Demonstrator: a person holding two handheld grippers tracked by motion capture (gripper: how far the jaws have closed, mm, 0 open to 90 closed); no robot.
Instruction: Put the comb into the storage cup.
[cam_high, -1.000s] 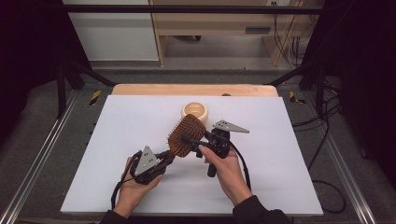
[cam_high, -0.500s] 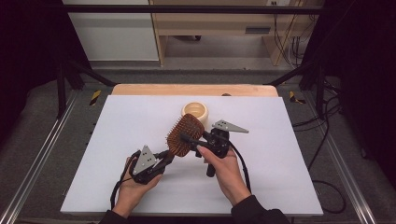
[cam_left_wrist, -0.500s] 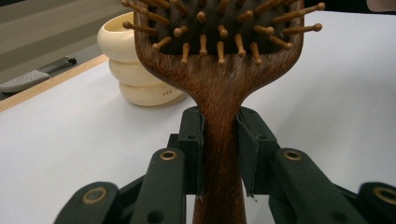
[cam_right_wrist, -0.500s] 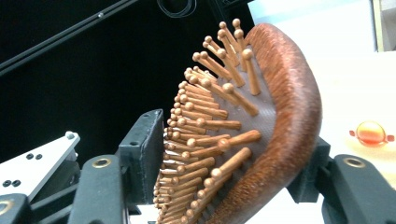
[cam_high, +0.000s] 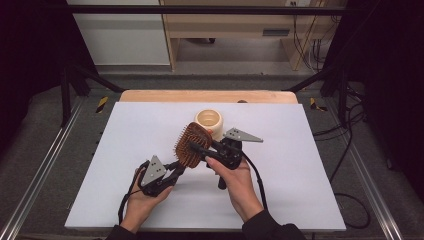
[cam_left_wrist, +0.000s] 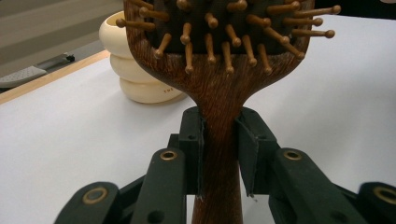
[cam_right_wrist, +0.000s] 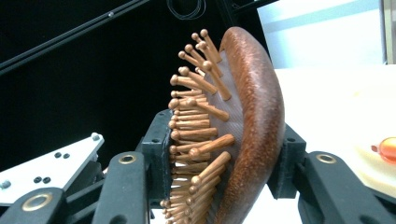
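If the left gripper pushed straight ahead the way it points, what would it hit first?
Probably the cream ringed pot, which stands just behind the hairbrush that the left gripper clamps by the handle; depth is hard to judge.

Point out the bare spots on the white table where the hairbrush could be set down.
The white table is bare left of the cream holder, and along the right side beyond the right gripper. It is crowded mid-table, where both grippers hold the hairbrush, the left gripper gripping its handle.

Both grippers hold a wooden hairbrush (cam_high: 192, 145) above the white table (cam_high: 300, 165): left gripper (cam_high: 176, 169) on its handle, right gripper (cam_high: 197, 149) just closed across its head, near a cream cup (cam_high: 208, 120).
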